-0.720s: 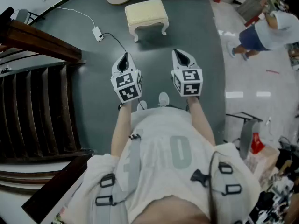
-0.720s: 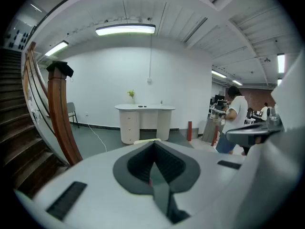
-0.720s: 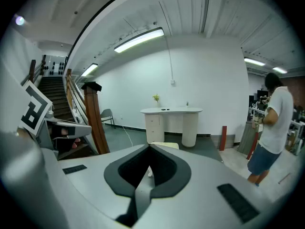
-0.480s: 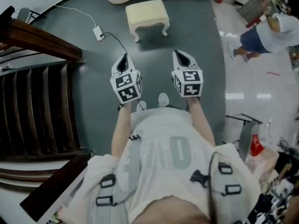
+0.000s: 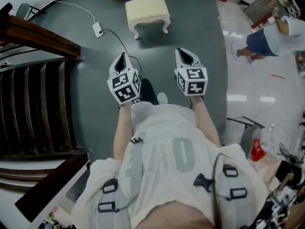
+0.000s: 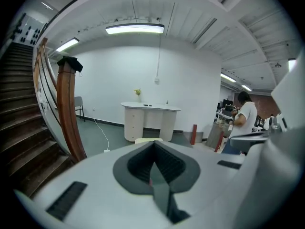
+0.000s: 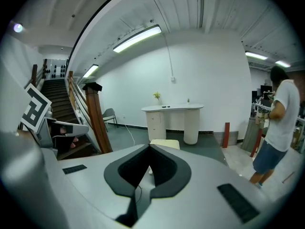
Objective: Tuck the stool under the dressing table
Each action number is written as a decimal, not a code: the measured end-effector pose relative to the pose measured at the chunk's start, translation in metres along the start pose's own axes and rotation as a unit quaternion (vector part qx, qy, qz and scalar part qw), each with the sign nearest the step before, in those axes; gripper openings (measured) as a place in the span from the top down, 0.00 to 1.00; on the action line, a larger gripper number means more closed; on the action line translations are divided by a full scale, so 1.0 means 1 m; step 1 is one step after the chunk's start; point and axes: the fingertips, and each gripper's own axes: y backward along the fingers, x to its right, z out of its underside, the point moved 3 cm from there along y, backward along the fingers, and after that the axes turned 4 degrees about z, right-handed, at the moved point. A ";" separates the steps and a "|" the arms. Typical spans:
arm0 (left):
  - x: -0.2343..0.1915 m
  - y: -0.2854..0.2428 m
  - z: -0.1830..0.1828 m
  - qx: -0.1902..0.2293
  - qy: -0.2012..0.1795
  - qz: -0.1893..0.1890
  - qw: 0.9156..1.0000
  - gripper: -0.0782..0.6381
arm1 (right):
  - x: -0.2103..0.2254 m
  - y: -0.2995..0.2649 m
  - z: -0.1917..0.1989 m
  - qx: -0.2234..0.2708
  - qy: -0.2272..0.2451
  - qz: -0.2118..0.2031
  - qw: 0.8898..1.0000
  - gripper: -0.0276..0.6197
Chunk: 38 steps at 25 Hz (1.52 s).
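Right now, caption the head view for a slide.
Left gripper and right gripper, both shut and empty, face the cream stool.

One cream stool point(image 5: 147, 11) stands on the far floor, and one white dressing table point(image 7: 155, 120) stands beyond it. There are two grippers: the left gripper point(image 5: 122, 58) and the right gripper point(image 5: 183, 55). One wooden staircase point(image 5: 33, 109) rises at left, one grey chair point(image 7: 109, 114) sits by the far wall, and one other person point(image 5: 274, 35) stands far right.
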 end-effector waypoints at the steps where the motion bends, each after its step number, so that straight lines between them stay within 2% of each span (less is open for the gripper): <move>1: -0.001 -0.003 0.000 -0.001 0.002 0.000 1.000 0.88 | 0.001 -0.001 -0.001 0.001 0.002 -0.001 1.000 0.95; 9: -0.012 -0.057 -0.023 0.013 0.007 0.007 1.000 0.88 | 0.009 -0.051 -0.010 -0.004 0.011 -0.009 1.000 0.95; 13: -0.023 -0.119 -0.049 0.017 0.017 0.024 0.999 0.88 | 0.021 -0.100 -0.034 0.003 0.027 0.000 1.000 0.95; 16: -0.031 -0.154 -0.061 0.004 0.032 0.025 0.999 0.88 | 0.031 -0.131 -0.049 -0.006 0.029 0.005 1.000 0.95; 23: -0.053 -0.266 -0.119 -0.017 0.035 0.038 0.999 0.88 | 0.058 -0.234 -0.103 -0.036 0.023 0.010 0.999 0.95; 31: -0.083 -0.403 -0.199 -0.005 0.008 0.049 0.999 0.88 | 0.086 -0.369 -0.173 -0.046 0.011 0.022 0.999 0.95; 38: -0.109 -0.489 -0.245 0.003 -0.016 0.059 0.998 0.88 | 0.096 -0.463 -0.210 -0.057 0.003 0.028 0.998 0.95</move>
